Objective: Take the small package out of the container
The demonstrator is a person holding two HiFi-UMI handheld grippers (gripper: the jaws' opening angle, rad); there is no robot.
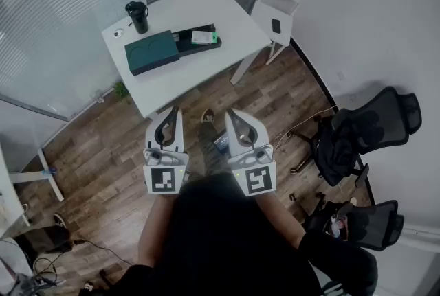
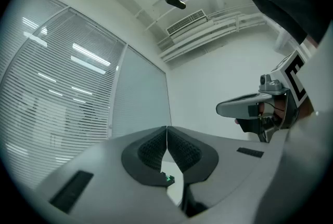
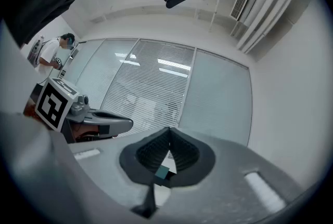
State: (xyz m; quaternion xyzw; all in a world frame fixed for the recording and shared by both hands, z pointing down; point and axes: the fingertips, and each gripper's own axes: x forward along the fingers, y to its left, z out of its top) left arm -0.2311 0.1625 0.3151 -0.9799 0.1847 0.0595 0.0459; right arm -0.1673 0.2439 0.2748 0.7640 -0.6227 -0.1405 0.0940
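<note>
Both left claw (image 1: 172,113) and right claw (image 1: 232,114) hover closed, short of table (image 1: 196,71) edge.

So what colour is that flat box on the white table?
The flat box is dark teal, best seen in the head view.

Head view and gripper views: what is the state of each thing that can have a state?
left gripper, shut, empty.
right gripper, shut, empty.
container, open, on the table.
small package, lying inside the open container.
black tumbler, upright.
</note>
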